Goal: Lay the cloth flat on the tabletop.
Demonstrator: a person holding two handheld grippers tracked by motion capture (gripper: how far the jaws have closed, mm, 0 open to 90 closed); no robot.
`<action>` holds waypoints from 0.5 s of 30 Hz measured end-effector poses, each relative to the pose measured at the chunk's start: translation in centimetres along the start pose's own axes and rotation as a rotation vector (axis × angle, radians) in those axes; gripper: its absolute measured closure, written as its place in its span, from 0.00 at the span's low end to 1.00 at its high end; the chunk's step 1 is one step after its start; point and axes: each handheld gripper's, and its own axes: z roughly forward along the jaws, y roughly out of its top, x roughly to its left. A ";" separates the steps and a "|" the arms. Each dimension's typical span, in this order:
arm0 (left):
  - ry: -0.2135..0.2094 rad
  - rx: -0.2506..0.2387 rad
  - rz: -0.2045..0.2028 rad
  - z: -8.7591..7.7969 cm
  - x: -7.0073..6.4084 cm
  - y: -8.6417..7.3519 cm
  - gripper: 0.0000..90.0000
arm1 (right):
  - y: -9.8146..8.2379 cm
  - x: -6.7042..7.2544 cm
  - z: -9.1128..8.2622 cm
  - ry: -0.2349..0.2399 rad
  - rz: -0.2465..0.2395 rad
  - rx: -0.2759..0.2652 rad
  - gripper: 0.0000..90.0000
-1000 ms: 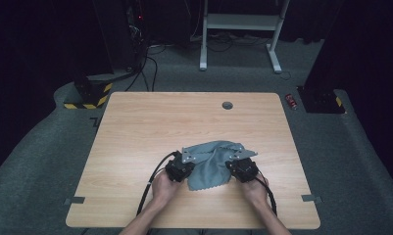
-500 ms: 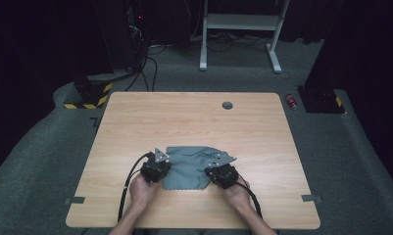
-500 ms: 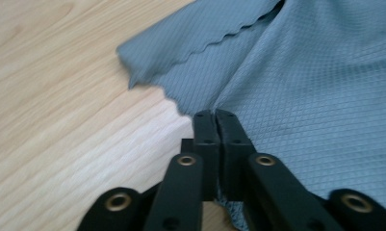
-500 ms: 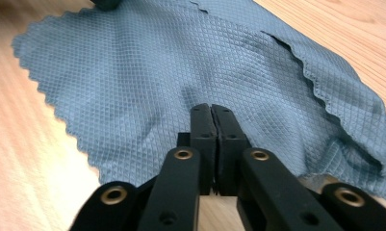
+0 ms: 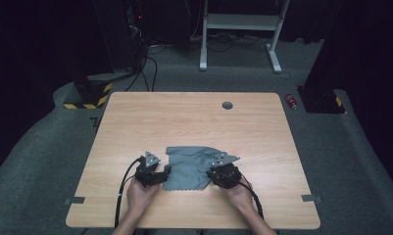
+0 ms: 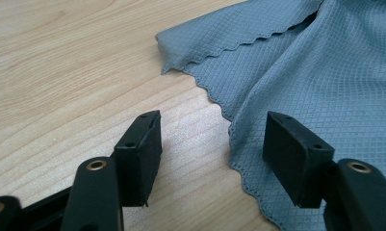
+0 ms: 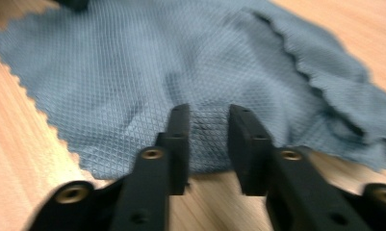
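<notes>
In the high view we see the left tool (image 5: 160, 172) low in the frame, left of centre, held in the person's left hand (image 5: 142, 195), at the left edge of the grey cloth (image 5: 194, 166). Its jaws have just been opening, and in the left gripper view they stand wide apart: the left tool (image 6: 214, 144) has one jaw over bare wood and the other over the cloth's (image 6: 315, 82) scalloped hem, with the hem running up between them and neither pad pressing on it, so it has hold of nothing. The cloth lies spread on the wooden desk (image 5: 184, 117), in the lower middle of the high view, between the two tools; its upper part is rumpled, with a fold lying across it toward the upper right. To the right, the right tool (image 5: 218, 174) sits in the person's right hand (image 5: 238, 192) at the cloth's right side. Its jaws have just been opening too; in the right gripper view the right tool (image 7: 209, 125) shows a narrow gap between its jaws, with the cloth (image 7: 133, 62) under and beyond the tips. That view is blurred, but nothing appears gripped between the pads. A small round dark grommet (image 5: 227, 105) sits in the desk near its far edge, right of centre.
</notes>
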 end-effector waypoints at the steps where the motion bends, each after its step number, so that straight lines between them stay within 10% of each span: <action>1: 0.000 0.000 0.000 0.0 0.0 0.0 0.42 | 0.0 0.0 0.0 0.000 0.000 0.000 0.88; 2: -0.001 0.001 -0.004 0.0 0.0 0.0 0.42 | 0.1 0.2 0.1 -0.004 -0.018 -0.005 1.00; 11: 0.000 0.002 -0.003 0.0 0.0 0.0 0.42 | 0.9 0.3 -0.9 -0.007 -0.033 -0.038 1.00; 15: 0.001 0.002 -0.006 0.0 0.0 0.0 0.41 | 1.3 0.4 -0.8 -0.008 -0.025 -0.037 0.76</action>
